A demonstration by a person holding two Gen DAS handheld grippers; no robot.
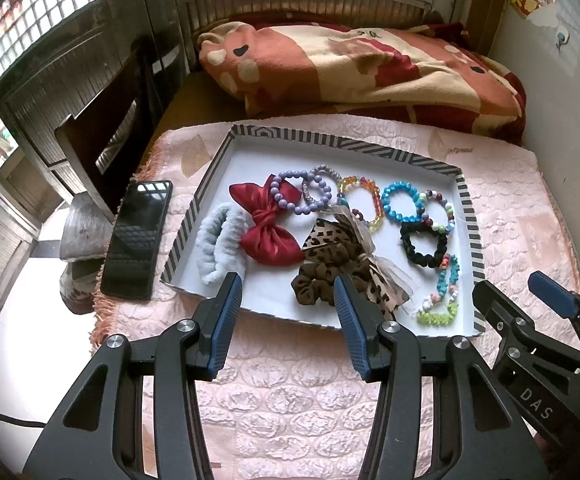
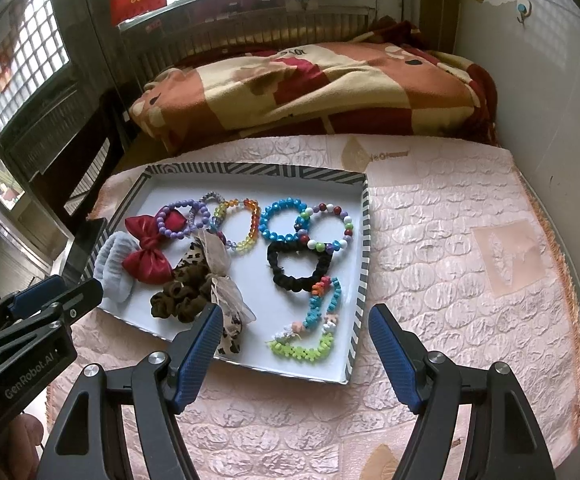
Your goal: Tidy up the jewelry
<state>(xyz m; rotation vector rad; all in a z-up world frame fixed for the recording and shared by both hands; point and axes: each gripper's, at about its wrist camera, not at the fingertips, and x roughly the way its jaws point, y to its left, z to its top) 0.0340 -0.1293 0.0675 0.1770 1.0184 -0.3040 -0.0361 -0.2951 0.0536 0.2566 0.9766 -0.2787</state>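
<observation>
Hovering over a bed spread with a pink quilted cover (image 1: 290, 400), I hold both claws just short of a shallow tray (image 1: 467, 216) with a striped rim, where the jewelry and hair pieces lie in a loose heap. My left claw (image 1: 288, 316) stands wide and empty near the tray's front edge; my right claw (image 2: 295, 354) is wide too, with nothing between its pads, above the tray's near right corner.

Inside the tray, a red satin bow (image 1: 268, 224) overlaps a purple bead bracelet (image 1: 290, 192), a pale fluffy scrunchie (image 1: 220, 246) sits at the left, and a brown scrunchie (image 1: 317, 284) tangles with a leopard-print ribbon (image 1: 329, 240). A blue bead bracelet (image 2: 284, 220), a multicoloured one (image 2: 329, 226) and a black scrunchie (image 2: 297, 266) touch one another at the right, and a long strand of teal and green beads (image 2: 313, 332) trails toward the front rim. A phone (image 1: 138, 236) rests on the cover, left of the tray.

All of it looks light. I judge the scrunchies and bow soft and forgiving, best pinched across their bulk. The beaded rings are hard and likely slippery, so I would pinch across one side of a ring, on a free arc. The long strand will dangle and may snag its neighbours.
</observation>
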